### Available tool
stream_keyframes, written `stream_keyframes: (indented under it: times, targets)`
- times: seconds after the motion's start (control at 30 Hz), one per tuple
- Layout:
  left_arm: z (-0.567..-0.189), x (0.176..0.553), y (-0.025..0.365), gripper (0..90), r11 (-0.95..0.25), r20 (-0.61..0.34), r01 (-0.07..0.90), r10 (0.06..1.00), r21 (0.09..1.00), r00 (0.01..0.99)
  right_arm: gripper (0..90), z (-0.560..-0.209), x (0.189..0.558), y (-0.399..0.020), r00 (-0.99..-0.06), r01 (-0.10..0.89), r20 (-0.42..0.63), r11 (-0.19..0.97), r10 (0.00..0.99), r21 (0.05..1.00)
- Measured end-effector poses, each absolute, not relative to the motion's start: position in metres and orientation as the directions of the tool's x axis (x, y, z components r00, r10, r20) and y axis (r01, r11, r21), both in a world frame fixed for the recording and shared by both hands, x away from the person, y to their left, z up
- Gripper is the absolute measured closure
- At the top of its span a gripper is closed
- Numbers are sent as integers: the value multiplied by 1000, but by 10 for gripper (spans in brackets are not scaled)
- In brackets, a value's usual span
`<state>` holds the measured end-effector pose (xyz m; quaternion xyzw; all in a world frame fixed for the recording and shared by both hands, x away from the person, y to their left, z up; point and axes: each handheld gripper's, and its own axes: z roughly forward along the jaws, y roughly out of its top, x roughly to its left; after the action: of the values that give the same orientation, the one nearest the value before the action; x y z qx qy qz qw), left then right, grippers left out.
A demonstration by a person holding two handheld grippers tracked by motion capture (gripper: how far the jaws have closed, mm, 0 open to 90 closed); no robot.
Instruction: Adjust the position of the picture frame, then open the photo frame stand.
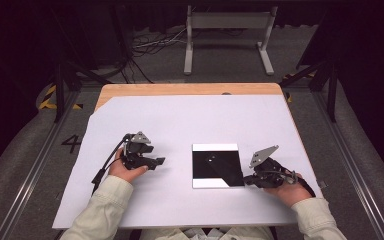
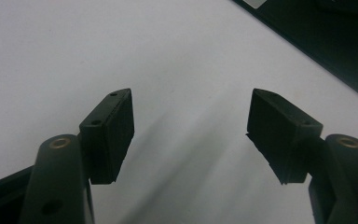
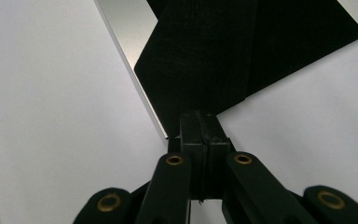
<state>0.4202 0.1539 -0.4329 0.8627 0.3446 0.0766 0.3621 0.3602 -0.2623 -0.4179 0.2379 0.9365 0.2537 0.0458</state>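
Observation:
A black square cloth (image 1: 216, 162) lies on a white board (image 1: 202, 183) at the table's centre right. In the right gripper view the cloth (image 3: 205, 46) looks folded over, with the board's pale edge (image 3: 130, 32) bare at its left. My right gripper (image 1: 246, 178) sits at the cloth's near right corner. Its jaws (image 3: 200, 116) are shut on that corner. My left gripper (image 1: 159, 161) rests left of the board, open over the bare sheet, nothing between its jaws (image 2: 191, 102). The cloth's dark edge (image 2: 326, 42) runs across the top right of the left gripper view.
A large white sheet (image 1: 180, 120) covers the wooden table (image 1: 180, 89). Beyond the table's far edge stand a grey metal frame (image 1: 227, 30) and loose cables (image 1: 150, 47) on the floor. Metal rails run along both sides.

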Motion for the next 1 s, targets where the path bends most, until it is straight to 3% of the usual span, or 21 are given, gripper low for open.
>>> stream_keyframes:
  times: [0.6,1.0]
  targets:
    - [-433,421,153,325,-495,-119,540,653,680,748,847,-394,355,-279,-891,365,-7,726,454,583]
    - [-433,421,153,323,-496,-115,537,652,682,750,820,-393,352,-276,-902,367,0,767,432,526]
